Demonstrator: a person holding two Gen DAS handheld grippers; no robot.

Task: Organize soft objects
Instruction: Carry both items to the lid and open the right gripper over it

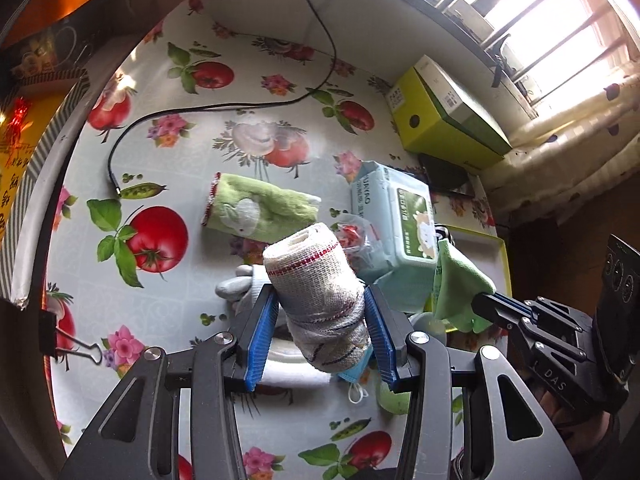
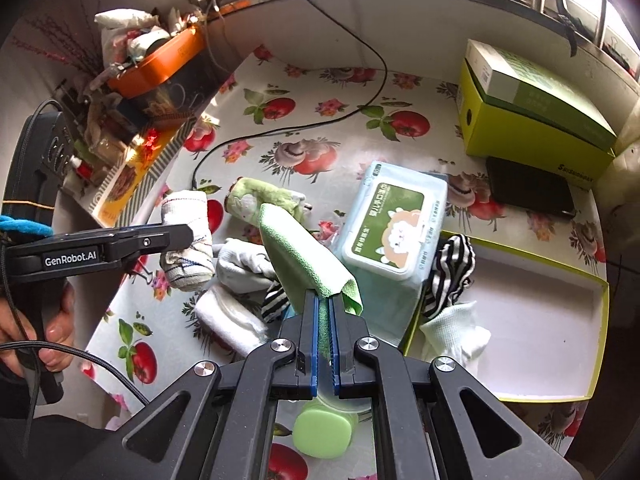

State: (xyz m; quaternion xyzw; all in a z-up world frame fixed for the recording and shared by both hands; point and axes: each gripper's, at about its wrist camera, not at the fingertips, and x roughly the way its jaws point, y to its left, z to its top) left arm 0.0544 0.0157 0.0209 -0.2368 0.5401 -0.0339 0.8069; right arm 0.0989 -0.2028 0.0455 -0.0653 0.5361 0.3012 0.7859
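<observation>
My left gripper (image 1: 320, 300) is shut on a rolled white mesh cloth (image 1: 320, 280) with red stripes, held above the table; the roll shows in the right wrist view (image 2: 186, 240) too. My right gripper (image 2: 324, 304) is shut on a light green cloth (image 2: 300, 256), seen also in the left wrist view (image 1: 456, 284). A rolled green towel (image 1: 260, 210) lies on the tablecloth. White gloves (image 2: 244, 264) and a striped sock (image 2: 452, 272) lie near a yellow-rimmed tray (image 2: 560, 320), which holds a white glove (image 2: 456, 336).
A wet-wipes pack (image 2: 396, 220) stands beside the tray. A green box (image 2: 532, 120) and a black case (image 2: 528, 192) sit at the back right. A black cable (image 1: 200, 110) crosses the table. A green sponge (image 2: 320, 432) lies below my right gripper. Clutter stands at left.
</observation>
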